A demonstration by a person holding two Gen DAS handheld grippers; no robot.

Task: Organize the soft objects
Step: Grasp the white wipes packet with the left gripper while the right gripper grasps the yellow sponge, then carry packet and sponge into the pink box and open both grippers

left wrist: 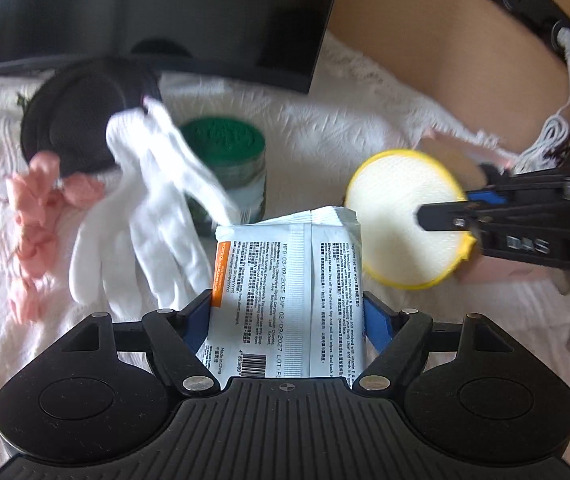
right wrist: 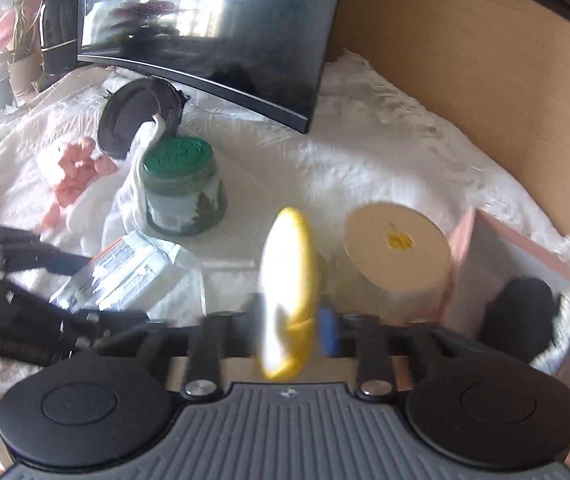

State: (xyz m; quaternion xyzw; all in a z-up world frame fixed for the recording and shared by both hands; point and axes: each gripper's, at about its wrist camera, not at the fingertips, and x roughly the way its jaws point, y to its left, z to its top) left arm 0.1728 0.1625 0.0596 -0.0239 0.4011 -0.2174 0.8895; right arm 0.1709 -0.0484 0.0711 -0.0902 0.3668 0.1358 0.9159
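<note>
In the left wrist view my left gripper (left wrist: 287, 300) is shut on a white pack of wet wipes (left wrist: 289, 264), its blue pads pressing both long sides, and the pack is lifted off the cloth. My right gripper (left wrist: 437, 220) comes in from the right, shut on a round white pad with a yellow rim (left wrist: 397, 208). The right wrist view shows that yellow-rimmed pad (right wrist: 289, 280) edge-on between the right gripper's (right wrist: 293, 328) pads. The wipes pack (right wrist: 125, 272) appears at the left. A pair of white gloves (left wrist: 145, 216) and a pink fabric piece (left wrist: 33, 216) lie on the white cloth.
A green-lidded jar (right wrist: 181, 188) stands mid-table, with a black round object (right wrist: 137, 116) and a dark monitor (right wrist: 213, 32) behind it. A beige cylinder (right wrist: 397, 248) stands beside a pink box (right wrist: 465, 248) holding a black item (right wrist: 517, 312). Potted plants (right wrist: 9, 60) sit far left.
</note>
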